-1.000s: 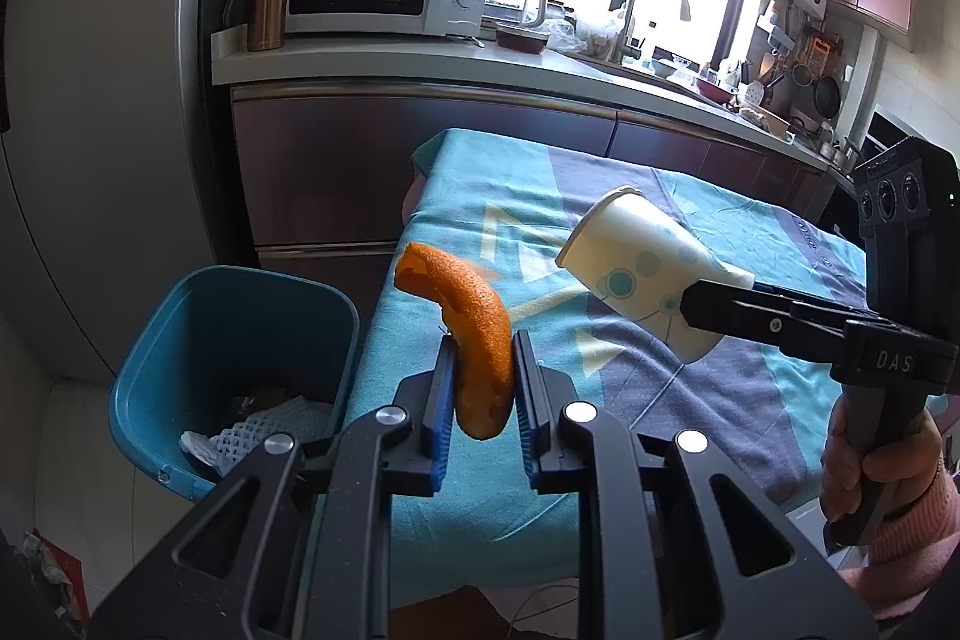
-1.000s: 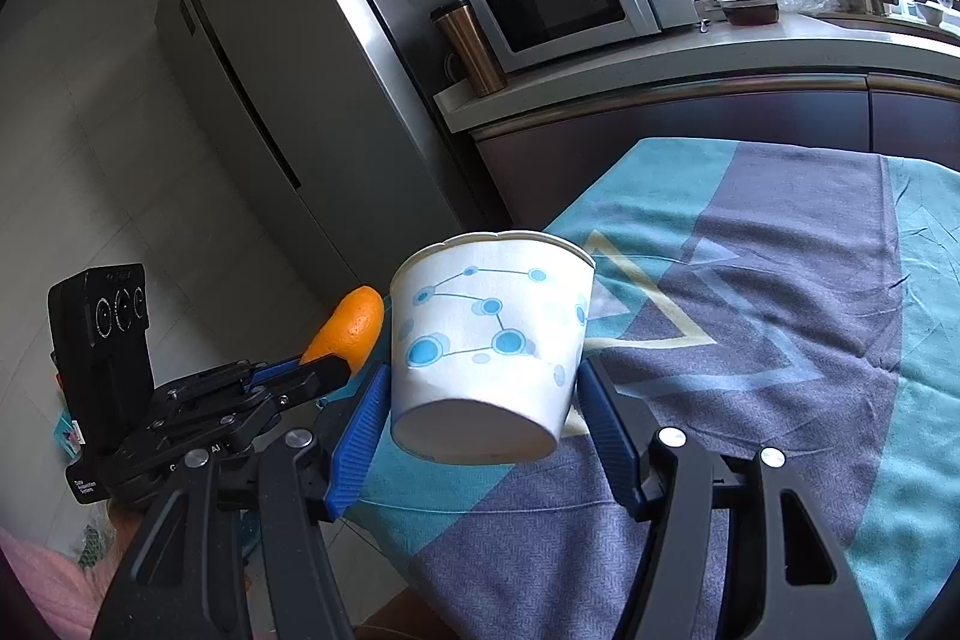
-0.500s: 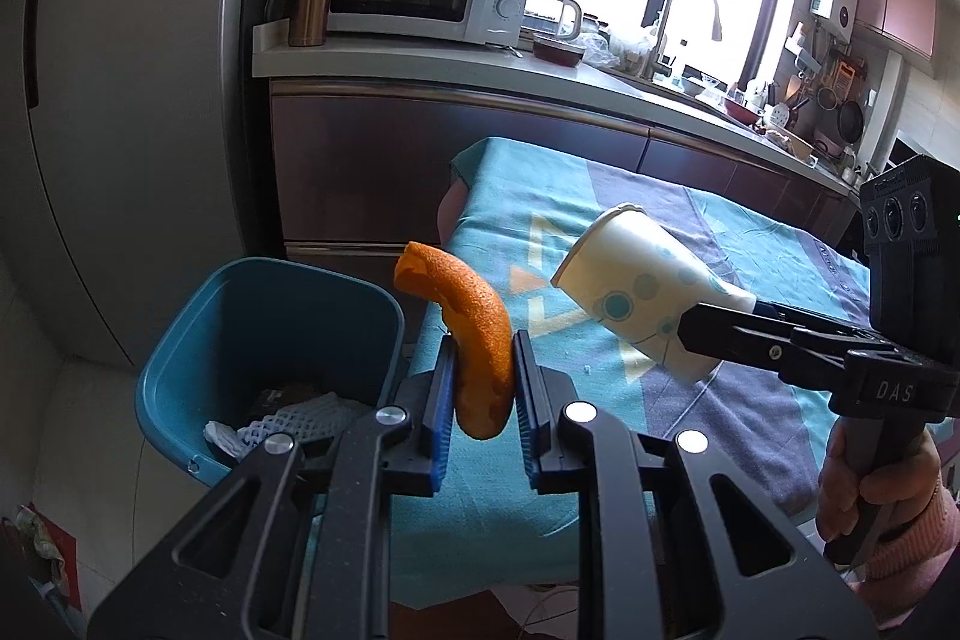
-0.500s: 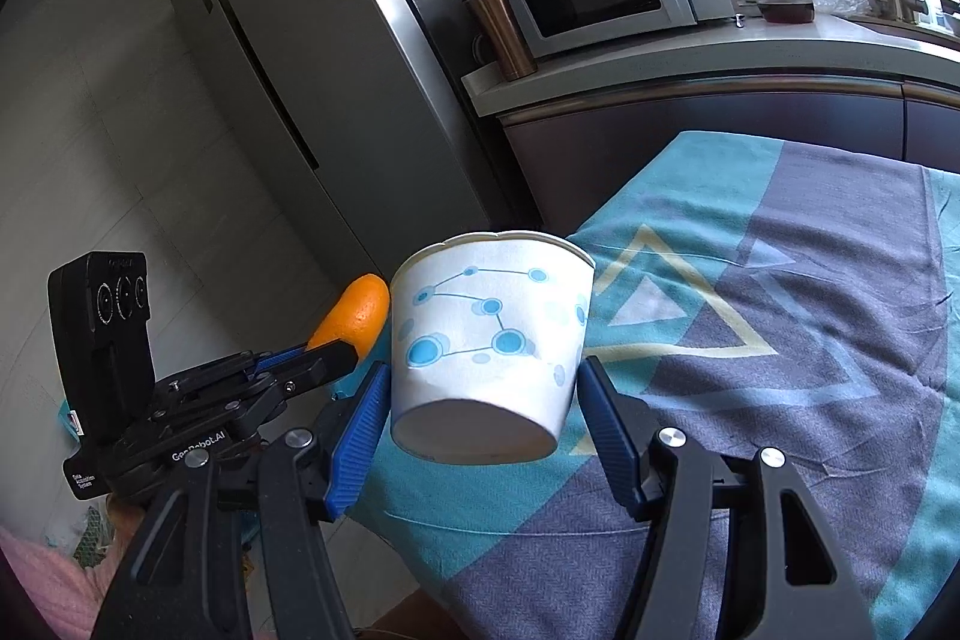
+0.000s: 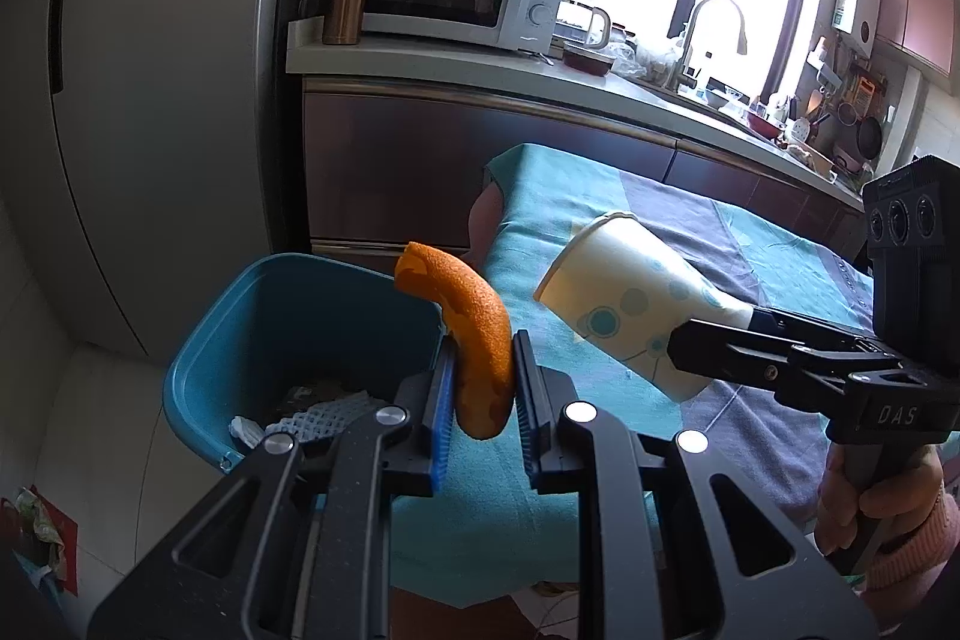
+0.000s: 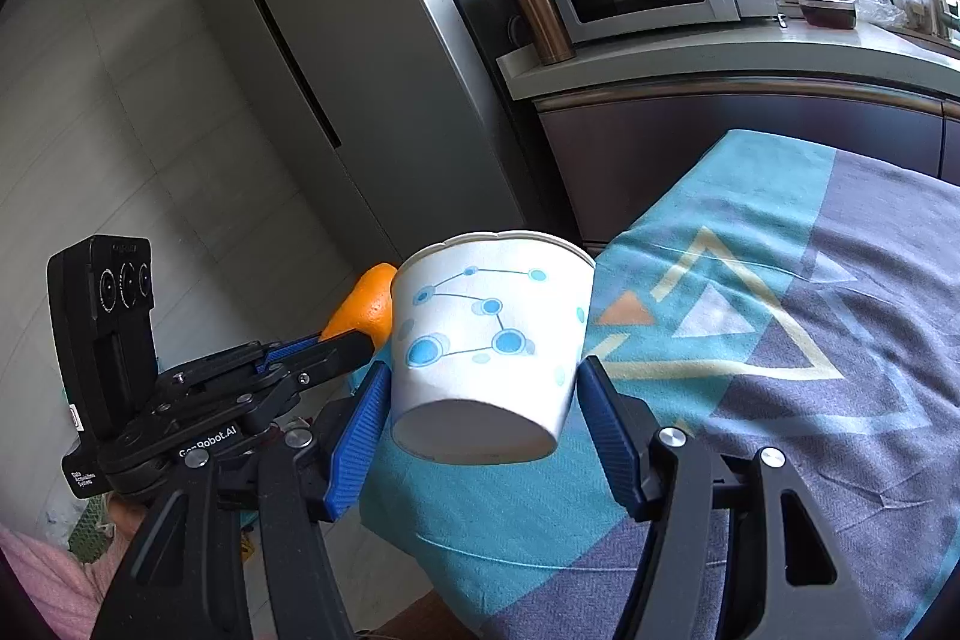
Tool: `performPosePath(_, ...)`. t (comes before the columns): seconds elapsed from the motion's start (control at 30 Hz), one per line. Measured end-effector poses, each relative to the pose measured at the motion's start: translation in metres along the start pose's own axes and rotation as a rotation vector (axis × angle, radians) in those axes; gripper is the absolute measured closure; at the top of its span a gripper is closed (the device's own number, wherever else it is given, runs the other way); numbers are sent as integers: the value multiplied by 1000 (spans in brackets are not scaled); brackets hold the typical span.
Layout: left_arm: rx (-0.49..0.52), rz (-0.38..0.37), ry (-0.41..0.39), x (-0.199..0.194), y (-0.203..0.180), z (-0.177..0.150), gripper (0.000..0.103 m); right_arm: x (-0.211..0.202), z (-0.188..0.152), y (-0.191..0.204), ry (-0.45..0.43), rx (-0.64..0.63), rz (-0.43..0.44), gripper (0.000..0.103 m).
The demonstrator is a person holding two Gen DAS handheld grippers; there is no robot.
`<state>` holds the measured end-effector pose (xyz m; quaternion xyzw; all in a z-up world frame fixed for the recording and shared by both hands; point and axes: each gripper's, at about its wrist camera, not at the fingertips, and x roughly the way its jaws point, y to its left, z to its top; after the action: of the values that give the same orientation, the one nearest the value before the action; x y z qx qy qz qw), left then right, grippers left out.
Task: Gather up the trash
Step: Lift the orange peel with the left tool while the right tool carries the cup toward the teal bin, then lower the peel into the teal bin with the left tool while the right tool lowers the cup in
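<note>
The left gripper (image 5: 480, 388) has its fingers pinched narrow on an orange peel (image 5: 474, 340) beside the blue bin (image 5: 240, 340). The right gripper (image 6: 480, 394) clamps a paper cup (image 6: 486, 334) wide, over the bench (image 6: 840, 400). Released short of the rim, either piece could drop onto the floor.

Right gripper (image 6: 480, 400) has a paper cup (image 6: 489, 340) clamped between its blue pads, left gripper (image 6: 354, 340) beside it pinching orange peel (image 6: 366, 310) over the tablecloth (image 6: 780, 370) edge.
</note>
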<state>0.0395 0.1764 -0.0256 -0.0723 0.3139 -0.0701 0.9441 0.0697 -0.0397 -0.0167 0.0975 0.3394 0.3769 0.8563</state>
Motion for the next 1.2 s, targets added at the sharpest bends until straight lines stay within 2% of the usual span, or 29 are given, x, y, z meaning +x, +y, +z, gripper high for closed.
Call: performPosePath(1.2,-47,51,-10,-3,24,0,84,24,11,11,38,-44,23,41)
